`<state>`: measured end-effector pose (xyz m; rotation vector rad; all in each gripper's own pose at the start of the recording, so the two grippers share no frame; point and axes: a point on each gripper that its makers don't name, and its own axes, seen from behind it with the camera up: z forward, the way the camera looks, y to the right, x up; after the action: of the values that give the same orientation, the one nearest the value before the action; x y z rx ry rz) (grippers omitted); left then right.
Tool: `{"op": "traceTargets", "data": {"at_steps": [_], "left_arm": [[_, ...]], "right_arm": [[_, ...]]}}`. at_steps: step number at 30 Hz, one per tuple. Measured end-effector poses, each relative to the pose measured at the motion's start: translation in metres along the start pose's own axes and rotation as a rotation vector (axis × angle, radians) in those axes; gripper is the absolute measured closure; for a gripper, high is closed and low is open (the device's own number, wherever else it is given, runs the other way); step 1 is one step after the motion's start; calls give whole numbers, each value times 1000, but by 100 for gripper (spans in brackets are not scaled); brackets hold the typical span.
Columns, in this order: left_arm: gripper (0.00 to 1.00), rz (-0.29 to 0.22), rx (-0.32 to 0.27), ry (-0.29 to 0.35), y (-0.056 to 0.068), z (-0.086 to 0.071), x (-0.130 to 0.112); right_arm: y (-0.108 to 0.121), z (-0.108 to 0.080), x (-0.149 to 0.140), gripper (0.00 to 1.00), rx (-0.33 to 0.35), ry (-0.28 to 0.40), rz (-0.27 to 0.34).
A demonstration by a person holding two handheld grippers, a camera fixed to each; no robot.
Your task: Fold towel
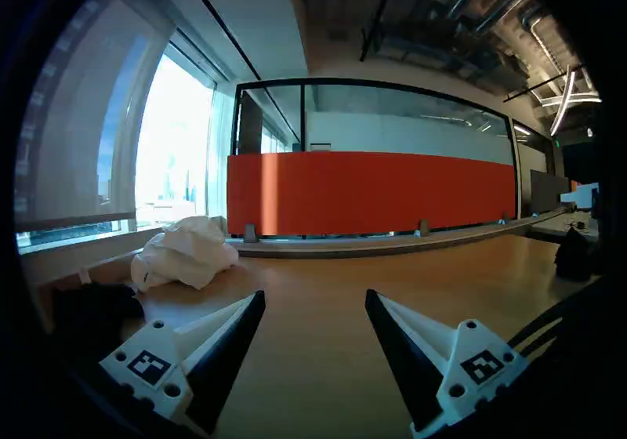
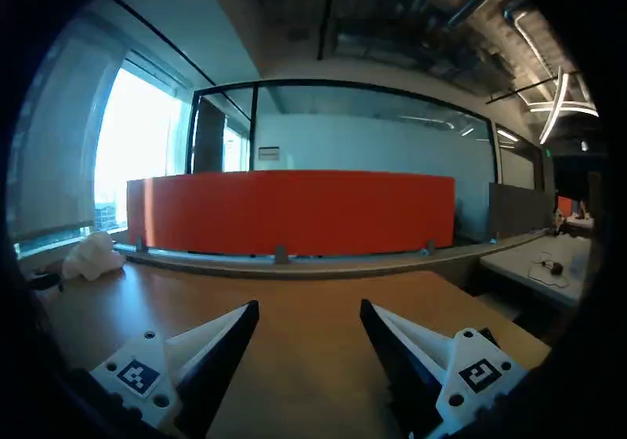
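Wood worktop (image 1: 329, 282), bare under both grippers. Left gripper (image 1: 315, 302) jaws apart, holding nothing; right gripper (image 2: 308, 312) same. Towel (image 1: 185, 251) is a crumpled white heap at the worktop's far left edge by the window (image 1: 168, 149), well apart from both grippers. Orange partition (image 1: 368, 192) runs along the back, glass wall above it, exposed pipes on the ceiling.
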<state>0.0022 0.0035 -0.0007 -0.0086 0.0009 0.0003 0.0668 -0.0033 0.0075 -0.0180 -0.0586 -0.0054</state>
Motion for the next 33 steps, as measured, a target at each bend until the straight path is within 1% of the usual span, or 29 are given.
{"op": "traceTargets", "data": {"at_steps": [5, 8, 12, 17, 21, 29, 33], "left_arm": [[5, 0, 0, 0, 0, 0, 0], [5, 0, 0, 0, 0, 0, 0], [5, 0, 0, 0, 0, 0, 0], [5, 0, 0, 0, 0, 0, 0], [5, 0, 0, 0, 0, 0, 0], [5, 0, 0, 0, 0, 0, 0], [5, 0, 0, 0, 0, 0, 0]], "right_arm": [[0, 3, -27, 0, 5, -3, -11], [3, 4, -41, 0, 10, -8, -1], [8, 6, -53, 0, 4, -4, 21], [14, 6, -66, 0, -2, -3, 27], [14, 5, -71, 0, 4, -3, 26], [9, 3, -71, 0, 15, 2, 46], [8, 1, -70, 0, 16, 8, 43]]}}
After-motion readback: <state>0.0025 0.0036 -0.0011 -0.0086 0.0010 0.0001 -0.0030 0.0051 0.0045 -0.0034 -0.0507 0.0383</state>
